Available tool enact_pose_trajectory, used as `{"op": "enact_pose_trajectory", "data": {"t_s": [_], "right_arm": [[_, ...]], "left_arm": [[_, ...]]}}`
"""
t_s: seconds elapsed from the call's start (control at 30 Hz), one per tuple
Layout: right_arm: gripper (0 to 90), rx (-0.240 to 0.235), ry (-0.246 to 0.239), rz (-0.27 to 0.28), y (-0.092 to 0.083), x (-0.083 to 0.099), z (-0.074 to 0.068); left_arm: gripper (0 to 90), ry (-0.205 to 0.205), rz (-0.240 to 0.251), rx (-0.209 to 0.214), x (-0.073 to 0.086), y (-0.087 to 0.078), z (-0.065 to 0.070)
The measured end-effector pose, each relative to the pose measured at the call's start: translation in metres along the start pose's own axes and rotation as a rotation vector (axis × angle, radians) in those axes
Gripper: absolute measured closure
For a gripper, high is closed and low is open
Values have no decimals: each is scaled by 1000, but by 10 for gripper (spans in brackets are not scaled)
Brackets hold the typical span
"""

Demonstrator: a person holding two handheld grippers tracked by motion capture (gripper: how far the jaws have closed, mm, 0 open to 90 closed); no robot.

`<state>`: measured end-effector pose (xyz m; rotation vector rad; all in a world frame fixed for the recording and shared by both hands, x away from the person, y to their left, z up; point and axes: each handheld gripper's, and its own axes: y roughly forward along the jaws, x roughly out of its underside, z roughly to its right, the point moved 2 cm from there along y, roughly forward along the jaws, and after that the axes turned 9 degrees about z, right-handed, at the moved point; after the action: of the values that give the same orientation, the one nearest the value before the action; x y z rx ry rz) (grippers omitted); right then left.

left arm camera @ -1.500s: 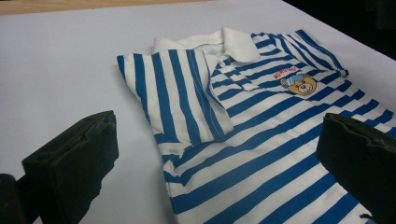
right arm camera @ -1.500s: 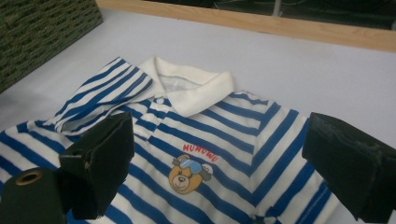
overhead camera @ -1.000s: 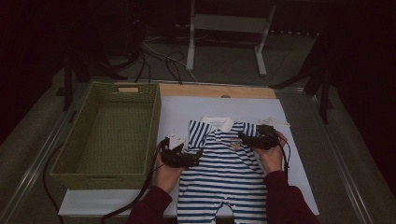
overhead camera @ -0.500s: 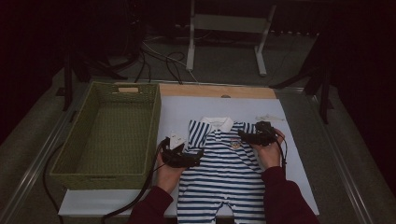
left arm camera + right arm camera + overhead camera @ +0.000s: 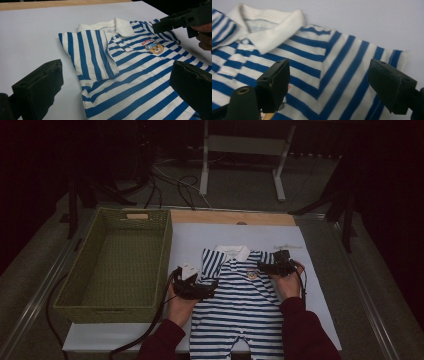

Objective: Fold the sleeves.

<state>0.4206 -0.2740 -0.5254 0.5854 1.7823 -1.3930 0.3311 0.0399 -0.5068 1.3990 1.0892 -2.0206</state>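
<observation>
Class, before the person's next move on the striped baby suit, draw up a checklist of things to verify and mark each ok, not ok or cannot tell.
1. Striped baby suit lies flat, front up, on the white sheet: ok.
2. Sleeve at the left tool's side already folded in over the chest: ok.
3. Right tool over the other sleeve, jaws apart though they have just been closing a little, pads not yet on the cloth: ok.
4. Left tool open, nothing pinched: ok.
5. Green basket beside the sheet has room: ok.
6. Cables clear of the garment: cannot tell.
</observation>
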Motion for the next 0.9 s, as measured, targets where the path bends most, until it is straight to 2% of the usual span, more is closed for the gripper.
{"op": "enact_pose_trajectory", "data": {"t_s": [0.3, 0.47, 0.53, 0.63, 0.77, 0.9], "right_arm": [[217, 46, 35, -52, 3, 8, 12], [234, 61, 53, -47, 1, 8, 16], [235, 91, 49, -57, 1, 8, 17], [244, 110, 56, -61, 0, 8, 19], [310, 157, 49, -74, 0, 10, 21], [367, 170, 49, -70, -1, 10, 22]], "left_arm": [[0, 0, 1, 1, 0, 0, 0], [0, 0, -1, 2, 1, 0, 1], [0, 0, -1, 4, 1, 0, 1], [0, -1, 1, 3, 1, 0, 1], [0, -1, 0, 3, 1, 0, 1], [0, -2, 1, 3, 1, -1, 1]]}}
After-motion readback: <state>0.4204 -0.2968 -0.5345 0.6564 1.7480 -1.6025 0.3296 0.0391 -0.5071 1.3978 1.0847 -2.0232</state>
